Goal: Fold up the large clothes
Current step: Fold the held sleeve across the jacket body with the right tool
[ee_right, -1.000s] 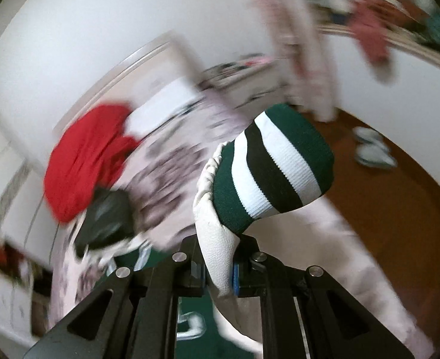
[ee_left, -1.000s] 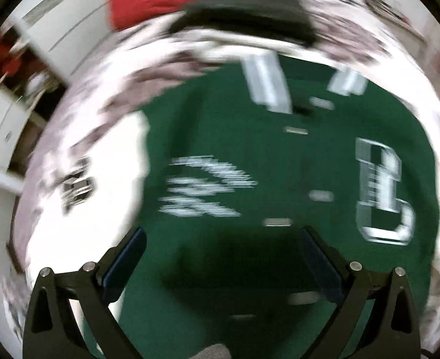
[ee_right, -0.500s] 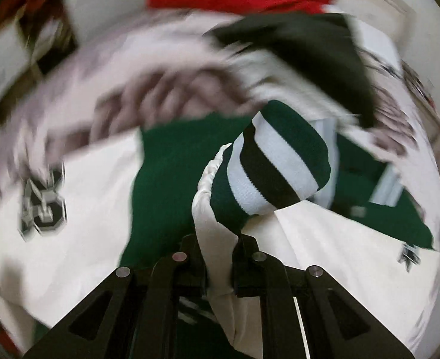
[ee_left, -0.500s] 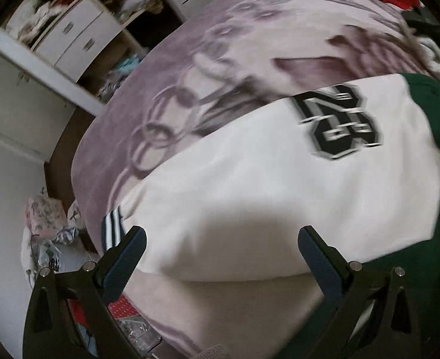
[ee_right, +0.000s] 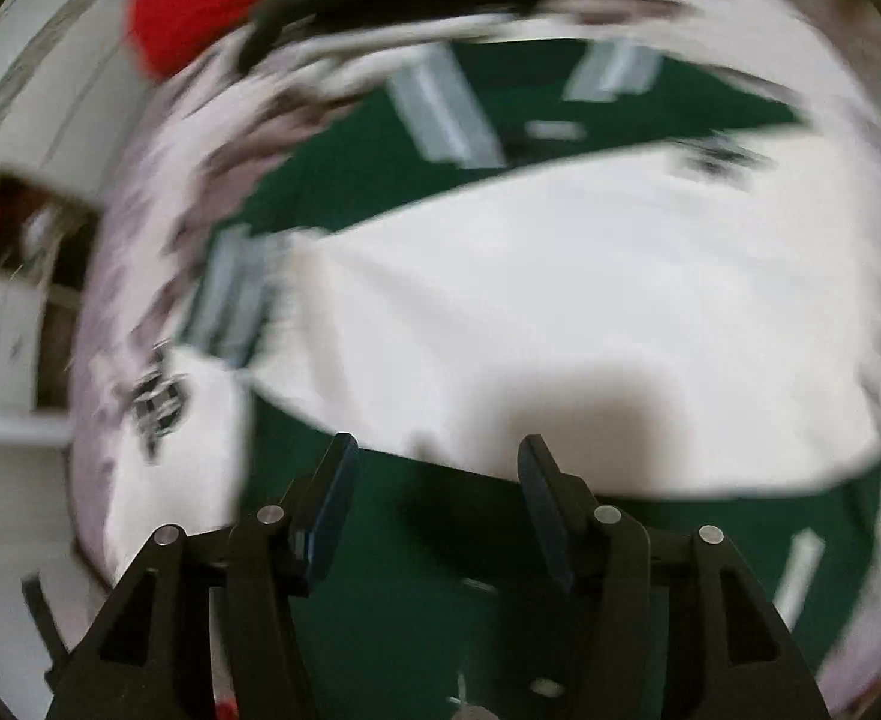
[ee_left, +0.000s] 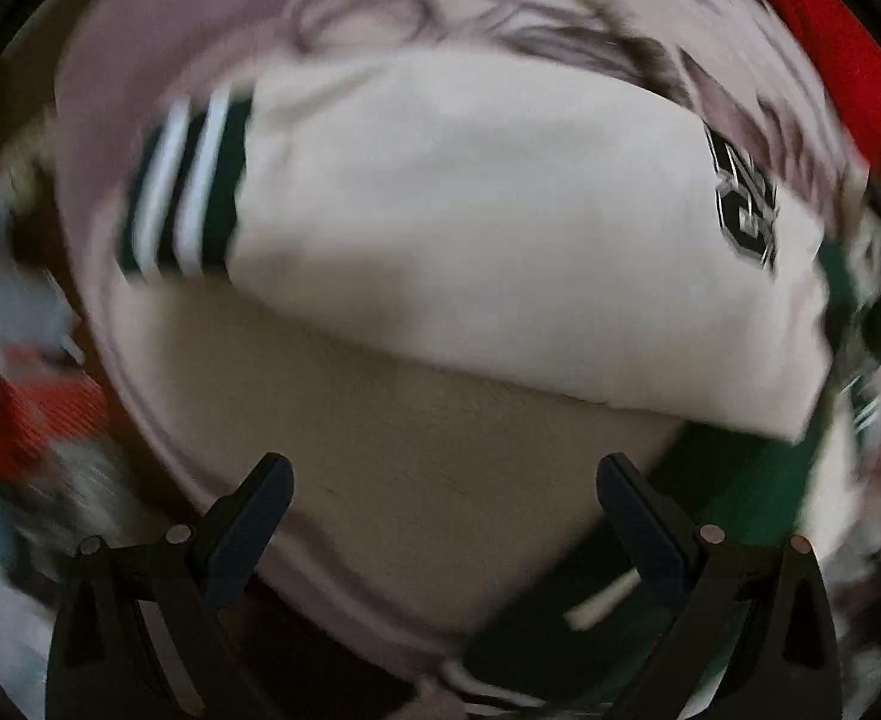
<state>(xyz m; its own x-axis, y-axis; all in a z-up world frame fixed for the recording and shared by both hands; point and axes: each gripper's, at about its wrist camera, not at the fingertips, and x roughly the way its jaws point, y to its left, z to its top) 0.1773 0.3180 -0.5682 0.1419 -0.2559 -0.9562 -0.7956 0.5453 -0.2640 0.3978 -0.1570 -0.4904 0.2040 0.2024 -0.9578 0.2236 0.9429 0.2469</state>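
Bed [ee_left: 158, 18], patterned pale cover: carries all items. Green and white jacket [ee_right: 380, 600]: spread flat on the bed; white sleeve [ee_right: 560, 312] laid across the green body. Second white sleeve [ee_left: 500, 228]: flat on the cover, striped cuff [ee_left: 182, 186] at its left end. Red garment [ee_right: 200, 6]: at the bed's far edge, well apart. Left tool [ee_left: 443, 489]: jaws wide, nothing between, above the cover near the sleeve. Right tool [ee_right: 437, 480]: jaws just opened, half apart, empty, above the jacket.
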